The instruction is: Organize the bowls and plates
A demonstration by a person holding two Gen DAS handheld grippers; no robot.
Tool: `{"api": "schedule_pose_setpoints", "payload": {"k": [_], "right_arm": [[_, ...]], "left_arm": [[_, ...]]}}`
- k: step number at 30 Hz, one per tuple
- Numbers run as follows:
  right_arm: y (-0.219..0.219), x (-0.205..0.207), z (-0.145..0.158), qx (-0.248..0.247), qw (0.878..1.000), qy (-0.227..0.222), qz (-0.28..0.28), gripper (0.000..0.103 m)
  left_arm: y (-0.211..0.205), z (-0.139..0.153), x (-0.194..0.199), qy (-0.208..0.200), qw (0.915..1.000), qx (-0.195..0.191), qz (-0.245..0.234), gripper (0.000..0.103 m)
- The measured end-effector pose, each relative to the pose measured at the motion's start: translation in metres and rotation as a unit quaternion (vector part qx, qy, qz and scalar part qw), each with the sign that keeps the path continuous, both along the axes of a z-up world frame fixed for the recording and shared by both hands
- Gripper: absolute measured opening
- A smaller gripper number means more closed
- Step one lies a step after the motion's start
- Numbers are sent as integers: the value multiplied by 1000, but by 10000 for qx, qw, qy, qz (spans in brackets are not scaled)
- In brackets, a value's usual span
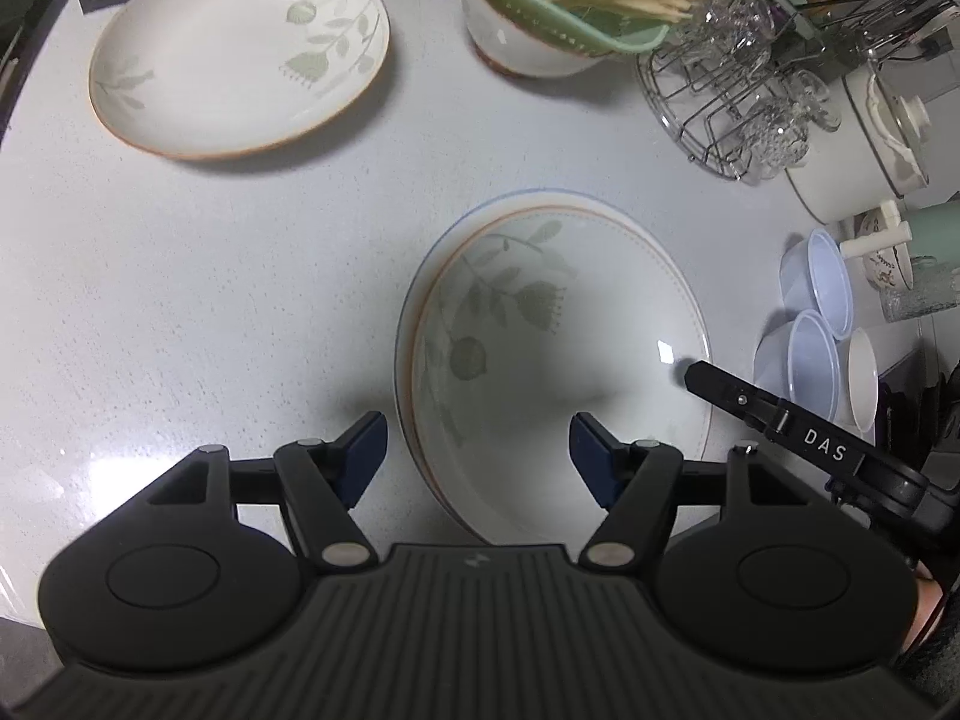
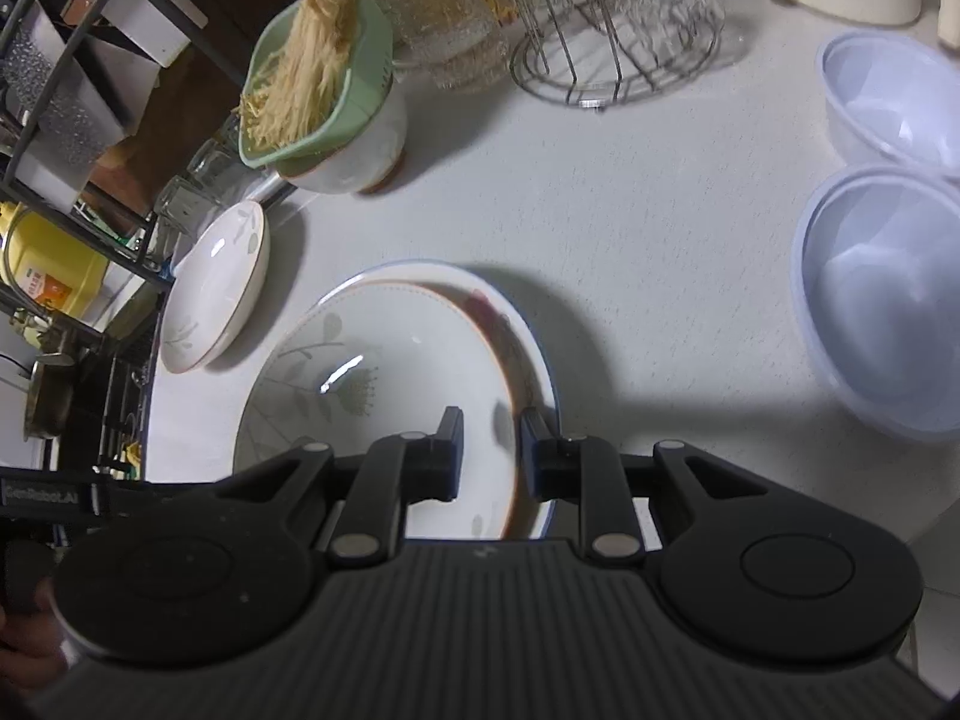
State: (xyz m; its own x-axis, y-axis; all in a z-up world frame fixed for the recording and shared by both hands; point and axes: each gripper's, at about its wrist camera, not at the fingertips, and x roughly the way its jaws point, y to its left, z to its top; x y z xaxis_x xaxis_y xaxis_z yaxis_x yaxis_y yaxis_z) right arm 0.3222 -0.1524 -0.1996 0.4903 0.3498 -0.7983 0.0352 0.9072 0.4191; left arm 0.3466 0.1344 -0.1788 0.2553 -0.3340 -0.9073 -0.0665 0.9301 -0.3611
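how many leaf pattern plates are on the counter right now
2: one leaf-pattern plate sits alone; another tops a blue-rimmed plate, gripped by the right gripper. More may be hidden.

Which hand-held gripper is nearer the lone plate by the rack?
Left. The left hand-held gripper hovers open, well short of the lone plate; the right hand-held gripper straddles the stacked plate's rim.

Leaf-patterned ceramic plate (image 1: 558, 360) stacked on blue-rimmed white plate (image 2: 534, 348), set on speckled white countertop (image 1: 210, 300). Second leaf-patterned plate (image 1: 240, 48) placed behind, to left. Green plastic colander (image 1: 570, 30) nested in white ceramic bowl (image 1: 516, 42) behind. Two translucent plastic bowls (image 2: 882, 300) found right of stack.
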Motion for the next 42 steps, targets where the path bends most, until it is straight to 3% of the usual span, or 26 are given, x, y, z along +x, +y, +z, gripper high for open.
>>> {"api": "schedule_pose_setpoints", "payload": {"k": [5,9,11,13,16,21,26,30,32,38,42], "right_arm": [[1,-3,21,-273,9991,-331,7,25],[3,-6,46,-578,9964,-608,113,46],[5,-7,64,-649,9951,-720,219,69],[8,-6,90,-762,9928,-837,406,79],[23,-4,138,-1110,9866,-757,929,80],[55,-12,215,-1604,9636,-693,2023,80],[88,-6,259,-1829,9436,-610,2690,80],[122,1,274,-1987,9198,-853,3276,80],[135,9,277,-1900,9151,-812,3462,80],[157,39,239,-1287,9222,247,3639,80],[167,61,215,-1270,9216,883,3560,80]], "left_arm": [[-2,27,-6,-444,9985,304,96,72],[0,49,-12,-720,9965,382,190,73],[2,59,-16,-826,9954,405,251,73],[5,67,-18,-888,9946,441,294,73],[13,75,-19,-907,9937,539,372,73],[33,81,-25,-839,9923,722,557,73],[54,81,-32,-734,9904,883,775,73],[70,75,-39,-630,9896,906,921,73],[77,72,-43,-642,9896,856,963,73],[100,55,-53,-484,9900,810,1052,73],[115,45,-59,-446,9899,751,1116,73]]}}
